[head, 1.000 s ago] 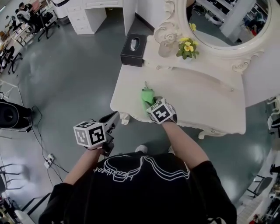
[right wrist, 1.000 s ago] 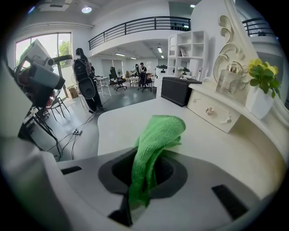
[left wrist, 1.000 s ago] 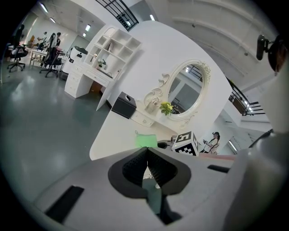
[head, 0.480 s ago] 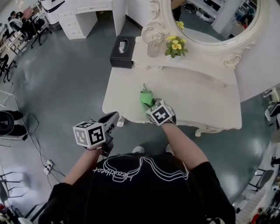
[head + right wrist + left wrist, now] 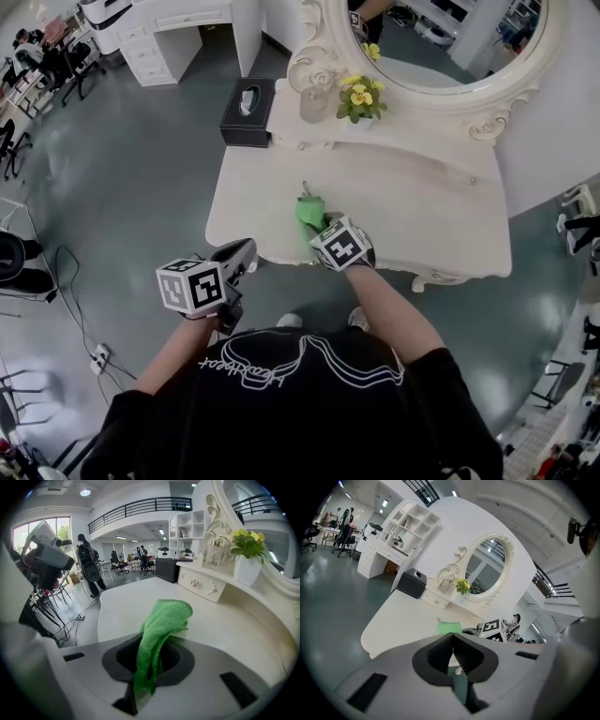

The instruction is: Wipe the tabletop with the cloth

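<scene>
My right gripper point(image 5: 317, 225) clamps the fuzzy green cloth point(image 5: 307, 207), bunched over the smooth cream tabletop point(image 5: 403, 202) near its curved front edge. My left gripper point(image 5: 236, 258) hangs off the table, jaws together, empty.

In the head view the mirror point(image 5: 450, 56) is cut off by the top edge at 12 o'clock. The right gripper point(image 5: 322, 228) carries a marker cube point(image 5: 339, 246) that covers its jaws and the near end of the cloth point(image 5: 309, 208). The clear object point(image 5: 314, 101) at 9 o'clock of the flowers point(image 5: 354, 94), perhaps a jar, is too small to tell. At 10 o'clock, the people point(image 5: 37, 42) are tiny.
</scene>
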A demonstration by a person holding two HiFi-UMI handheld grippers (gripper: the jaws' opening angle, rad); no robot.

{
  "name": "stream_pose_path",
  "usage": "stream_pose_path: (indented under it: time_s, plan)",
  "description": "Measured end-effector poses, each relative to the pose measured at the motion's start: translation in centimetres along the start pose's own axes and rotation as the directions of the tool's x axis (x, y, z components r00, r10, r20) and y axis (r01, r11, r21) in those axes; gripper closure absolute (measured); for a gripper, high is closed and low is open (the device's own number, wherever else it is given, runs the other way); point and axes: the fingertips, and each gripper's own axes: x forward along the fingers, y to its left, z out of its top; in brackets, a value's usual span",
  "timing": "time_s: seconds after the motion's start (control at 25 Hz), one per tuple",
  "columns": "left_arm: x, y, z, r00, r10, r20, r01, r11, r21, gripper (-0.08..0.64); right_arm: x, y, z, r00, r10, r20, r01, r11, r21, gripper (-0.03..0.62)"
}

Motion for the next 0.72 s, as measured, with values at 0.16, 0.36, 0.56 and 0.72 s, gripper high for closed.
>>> stream_pose_path:
  time_s: [0.16,0.36,0.56,0.72]
  plan:
    - [1.2,-1.1,-0.2,1.0,0.007,0.0,-0.007,1.0,-0.011,0.555,-0.9,-0.8,-0.9,1.0,0.008,0.001,-0.008,1.0,-0.007,0.535]
    - [3.2,-3.0,-0.3,1.0,-0.004,0.0,0.004,1.0,-0.016,0.555,-2.0,-2.0,-2.4,1.0,0.022,-0.009,-0.022,1.0,-0.003,0.535]
    - [5.1,-4.6,-0.4,1.0,-0.012,0.0,0.012,1.0,-0.019,0.555,-3.0,-3.3,-3.7,0.999,0.049,-0.01,-0.048,0.999,0.024,0.535]
    - [6.0,-5.3,-0.9,1.0,-0.01,-0.008,0.01,1.0,-0.024,0.555,-3.6,-3.9,-4.6,0.999,0.046,-0.014,-0.045,0.999,0.017,0.535]
